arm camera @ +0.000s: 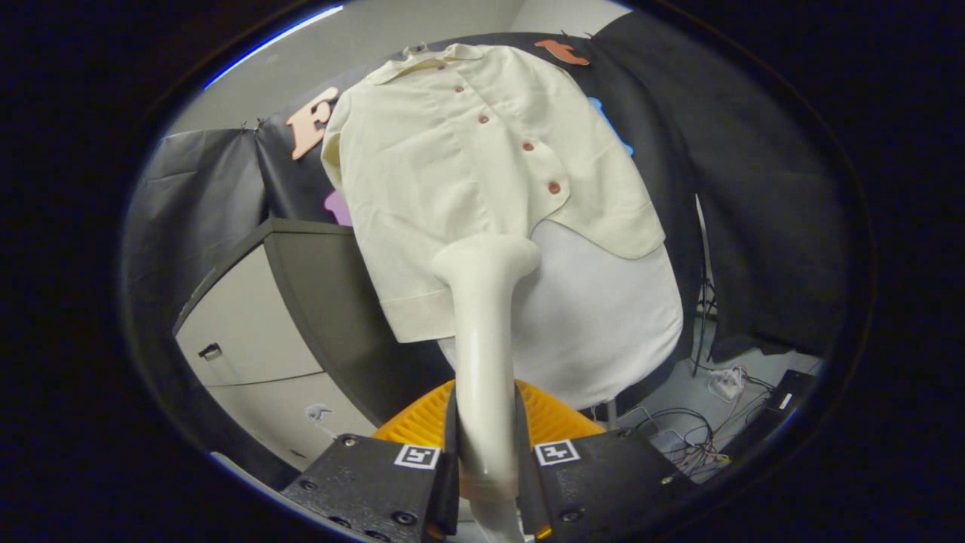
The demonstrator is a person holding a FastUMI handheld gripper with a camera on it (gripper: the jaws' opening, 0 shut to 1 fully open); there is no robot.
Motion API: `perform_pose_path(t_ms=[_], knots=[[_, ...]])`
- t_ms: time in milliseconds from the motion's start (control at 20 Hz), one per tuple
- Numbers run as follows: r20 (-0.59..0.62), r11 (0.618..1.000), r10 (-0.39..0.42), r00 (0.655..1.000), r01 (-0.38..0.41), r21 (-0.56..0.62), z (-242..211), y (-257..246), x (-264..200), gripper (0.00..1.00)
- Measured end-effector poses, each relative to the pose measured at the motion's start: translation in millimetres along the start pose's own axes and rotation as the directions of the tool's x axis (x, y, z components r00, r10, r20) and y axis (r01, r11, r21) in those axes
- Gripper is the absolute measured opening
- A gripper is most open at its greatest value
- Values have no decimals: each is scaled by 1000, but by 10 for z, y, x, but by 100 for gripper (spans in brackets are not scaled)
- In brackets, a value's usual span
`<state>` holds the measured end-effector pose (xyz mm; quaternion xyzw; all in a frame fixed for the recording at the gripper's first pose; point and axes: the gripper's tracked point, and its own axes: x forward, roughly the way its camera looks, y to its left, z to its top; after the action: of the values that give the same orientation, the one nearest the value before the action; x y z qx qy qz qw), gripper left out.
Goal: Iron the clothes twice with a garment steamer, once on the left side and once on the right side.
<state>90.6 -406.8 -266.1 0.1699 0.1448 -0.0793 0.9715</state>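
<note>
Jaws clamp one steamer (482, 332) against one five-buttoned shirt (460, 173).

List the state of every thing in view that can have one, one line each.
tongs: shut on the steamer handle, both fingers pressing it.
garment steamer: held upright, head against the shirt's lower front.
shirt: hanging, buttoned up, hem loose.
cabinet: drawers closed.
cables: lying tangled on the floor.

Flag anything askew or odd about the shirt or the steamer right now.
Nothing looks damaged. The gripper is shut on the steamer, its head near the cream shirt's lower front. One oddity: the shirt's hem hangs uneven, the buttoned side higher over the white board.
</note>
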Motion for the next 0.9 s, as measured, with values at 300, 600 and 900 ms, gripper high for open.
perform_pose_path(t_ms=[300, 600, 900], knots=[[135, 998, 38, 990, -45, 46, 816, 106, -282, 31], [277, 998, 25, 960, -9, -59, 2059, 43, -344, 31], [390, 997, 13, 921, 15, -69, 3159, 0, -148, 31]])
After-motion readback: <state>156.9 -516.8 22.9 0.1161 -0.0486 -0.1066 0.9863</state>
